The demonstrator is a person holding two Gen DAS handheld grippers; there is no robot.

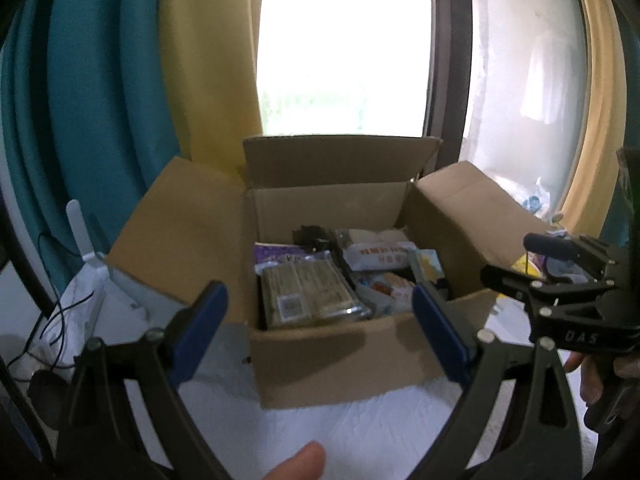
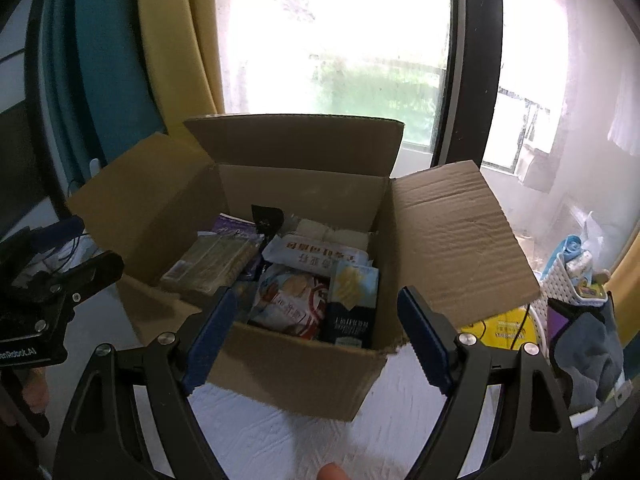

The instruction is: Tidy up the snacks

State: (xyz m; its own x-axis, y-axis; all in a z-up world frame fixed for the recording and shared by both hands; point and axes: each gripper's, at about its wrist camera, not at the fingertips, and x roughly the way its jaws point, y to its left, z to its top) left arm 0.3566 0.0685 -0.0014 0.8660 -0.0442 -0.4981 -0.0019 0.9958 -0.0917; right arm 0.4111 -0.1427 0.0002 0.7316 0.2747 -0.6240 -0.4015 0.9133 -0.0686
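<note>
Left wrist: snack-filled cardboard box (image 1: pixel 320 356).

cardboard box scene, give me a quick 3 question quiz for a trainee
1. True or false: the flaps of the cardboard box are folded shut.
2. Multiple choice: the left gripper and the right gripper are A) both open and holding nothing, B) both shut on a snack, C) one open, one shut.
3. Fill in: in the right wrist view, the dark carton with the yellow top stands in the box's near ____ corner.

Key
1. False: all the flaps stand open and the snack packets inside are in plain view.
2. A.
3. Right, beside the red and white snack bag.
</note>
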